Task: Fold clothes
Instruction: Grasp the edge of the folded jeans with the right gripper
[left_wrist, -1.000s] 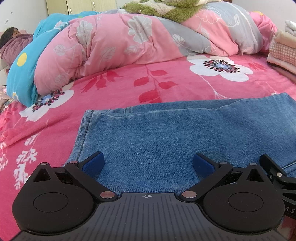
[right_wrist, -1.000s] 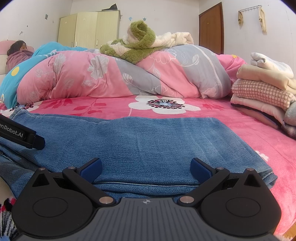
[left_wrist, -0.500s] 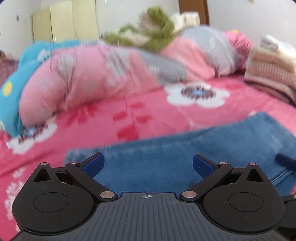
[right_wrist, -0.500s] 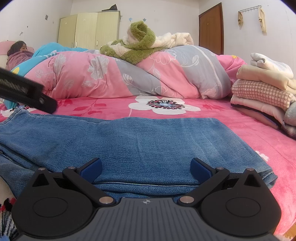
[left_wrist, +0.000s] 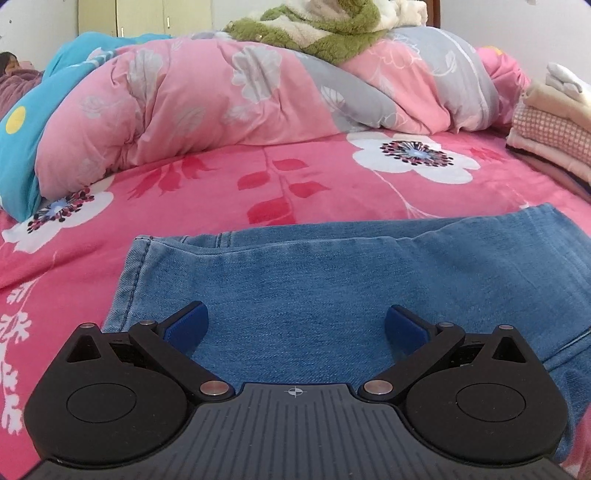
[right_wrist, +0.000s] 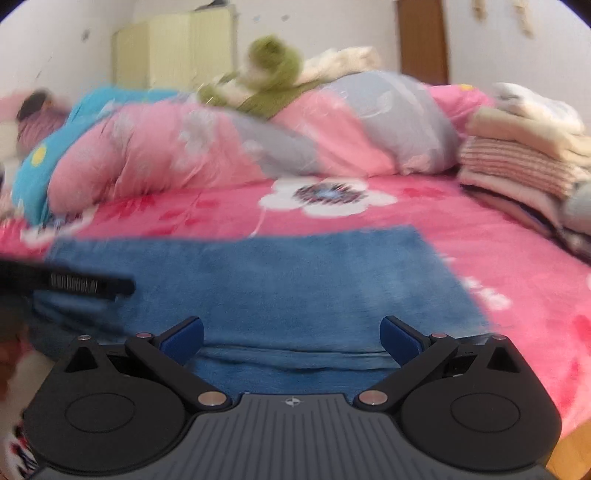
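Observation:
Folded blue jeans (left_wrist: 314, 280) lie flat on the pink flowered bedsheet (left_wrist: 295, 177), their hemmed edge at the left. My left gripper (left_wrist: 293, 325) hovers open over the near part of the denim, nothing between its blue pads. In the blurred right wrist view the same jeans (right_wrist: 258, 280) spread in front of my right gripper (right_wrist: 291, 338), which is open and empty above their near fold. The black body of the left gripper (right_wrist: 74, 286) juts in from the left over the jeans.
A rolled pink and grey quilt (left_wrist: 240, 96) with a green plush blanket (left_wrist: 325, 33) on top fills the back of the bed. A stack of folded clothes (right_wrist: 524, 155) stands at the right. A person (left_wrist: 11, 66) lies at far left. A bare strip of sheet separates jeans and quilt.
The left gripper lifted and swung, then settled low over the jeans again. The right gripper is now moving, raised and pulled back, so its view is blurred. Both stayed open.

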